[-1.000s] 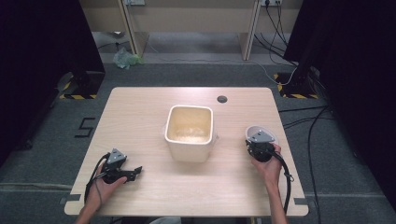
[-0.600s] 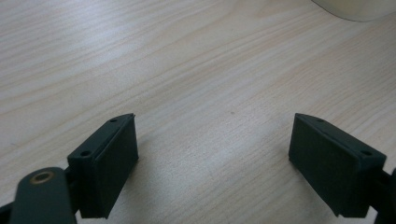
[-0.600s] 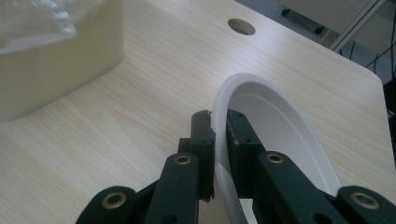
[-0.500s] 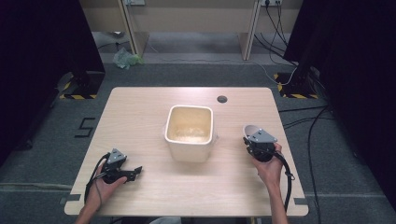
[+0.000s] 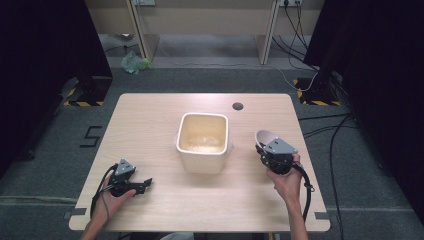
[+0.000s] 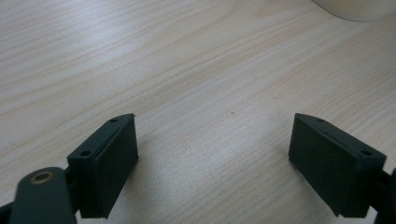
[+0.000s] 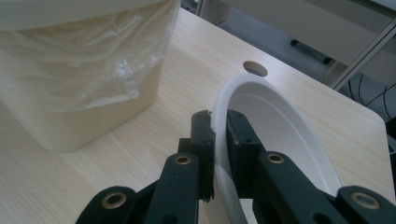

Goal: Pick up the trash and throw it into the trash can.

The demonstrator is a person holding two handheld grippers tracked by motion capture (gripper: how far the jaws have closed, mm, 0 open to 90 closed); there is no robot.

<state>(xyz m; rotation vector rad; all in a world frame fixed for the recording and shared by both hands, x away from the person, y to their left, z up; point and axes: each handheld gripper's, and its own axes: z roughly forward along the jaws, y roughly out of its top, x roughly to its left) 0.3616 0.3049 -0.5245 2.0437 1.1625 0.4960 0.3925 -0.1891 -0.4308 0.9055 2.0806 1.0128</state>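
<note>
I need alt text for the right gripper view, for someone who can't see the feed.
The right gripper has its black fingers shut on the rim of a white paper bowl, held tilted on edge above a light wooden table. To the left stands a cream bin lined with a clear plastic bag.

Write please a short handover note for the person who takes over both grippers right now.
Right gripper: shut on the rim of the white bowl, held tilted, lifted beside the bin.
Left gripper: open, empty, low over the table at the near left.
Cream bin: upright at the table's middle, lined with a clear bag.
Done: bowl gripped and raised.
Left: probably carry the bowl over the bin, then tip or drop it in.
</note>
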